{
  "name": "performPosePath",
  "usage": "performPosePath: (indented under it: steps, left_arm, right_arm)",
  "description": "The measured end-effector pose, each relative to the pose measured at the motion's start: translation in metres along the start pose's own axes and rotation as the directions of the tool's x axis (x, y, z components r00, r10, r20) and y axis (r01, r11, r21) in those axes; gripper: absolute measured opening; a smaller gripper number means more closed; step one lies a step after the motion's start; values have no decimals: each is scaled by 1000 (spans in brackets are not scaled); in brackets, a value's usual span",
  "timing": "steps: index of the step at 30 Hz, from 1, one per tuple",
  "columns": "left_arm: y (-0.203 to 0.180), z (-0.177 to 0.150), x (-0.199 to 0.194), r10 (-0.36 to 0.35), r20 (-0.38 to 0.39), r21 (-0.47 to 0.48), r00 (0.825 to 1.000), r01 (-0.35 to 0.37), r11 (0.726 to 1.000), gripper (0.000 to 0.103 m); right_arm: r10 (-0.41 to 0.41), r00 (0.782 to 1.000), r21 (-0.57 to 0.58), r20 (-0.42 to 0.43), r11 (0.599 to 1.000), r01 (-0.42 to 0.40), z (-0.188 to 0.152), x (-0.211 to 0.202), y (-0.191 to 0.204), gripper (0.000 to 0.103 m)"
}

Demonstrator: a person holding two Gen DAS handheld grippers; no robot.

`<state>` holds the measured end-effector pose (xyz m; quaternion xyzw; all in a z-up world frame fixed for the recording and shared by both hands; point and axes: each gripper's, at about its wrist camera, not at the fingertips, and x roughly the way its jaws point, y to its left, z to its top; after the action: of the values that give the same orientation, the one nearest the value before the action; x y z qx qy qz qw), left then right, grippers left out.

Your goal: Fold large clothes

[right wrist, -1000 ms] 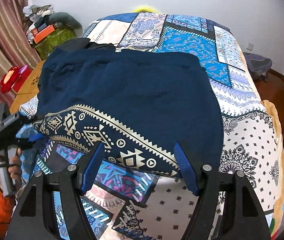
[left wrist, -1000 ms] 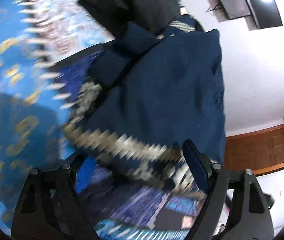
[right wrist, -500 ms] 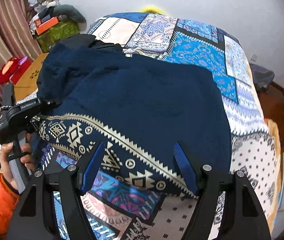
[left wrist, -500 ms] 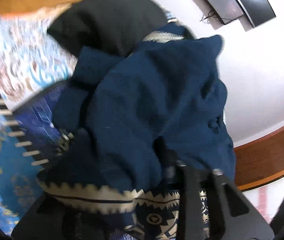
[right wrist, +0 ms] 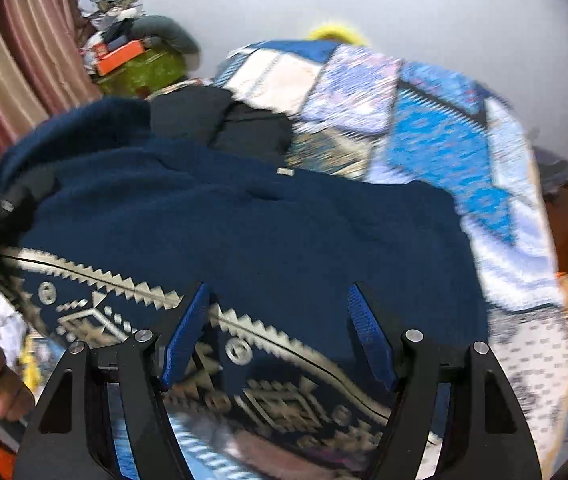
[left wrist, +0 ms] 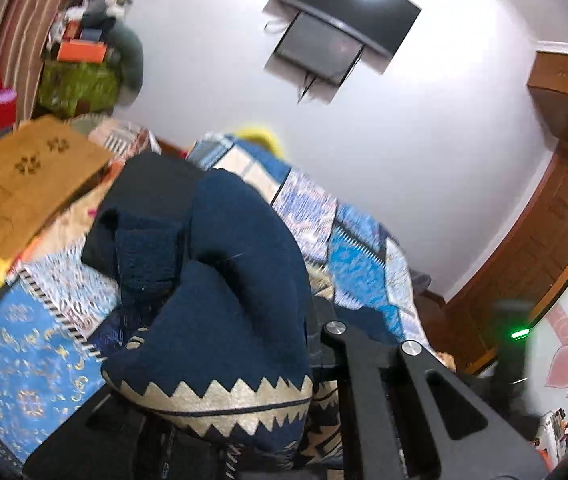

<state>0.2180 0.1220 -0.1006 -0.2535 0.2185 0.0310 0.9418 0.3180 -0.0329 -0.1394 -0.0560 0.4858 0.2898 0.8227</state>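
The navy sweater (right wrist: 243, 232) was spread across the bed (right wrist: 504, 208). Its patterned hem was pinched in the left gripper (left wrist: 316, 364) and raised off the bed's near edge, presumably for folding over. The right gripper's (right wrist: 279, 336) jaws were held wide above the hem, gripping nothing.

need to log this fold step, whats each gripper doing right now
Left gripper: closed on the patterned hem of the navy garment, which bunches up over its fingers.
Right gripper: open above the garment's hem, holding nothing.
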Motion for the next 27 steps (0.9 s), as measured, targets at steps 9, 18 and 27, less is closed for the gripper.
performPosePath:
  steps: [9,18,27]
  left_arm:
    - [-11,-4,26,96,-72,49,993,-93,994,10]
    - [-83,-12,46,27,-89,209,996,-8,978,10]
    - [-166,-117,121,-3,-412,383,911,177,907,10]
  right_arm:
    - [183,967,5,-175,983,-185,-26,73,46,71]
    - [224,973,140,-62,967,-214,-38,11,-18,71]
    - [-104,992,286,69,955,80,-90,-75,-116,71]
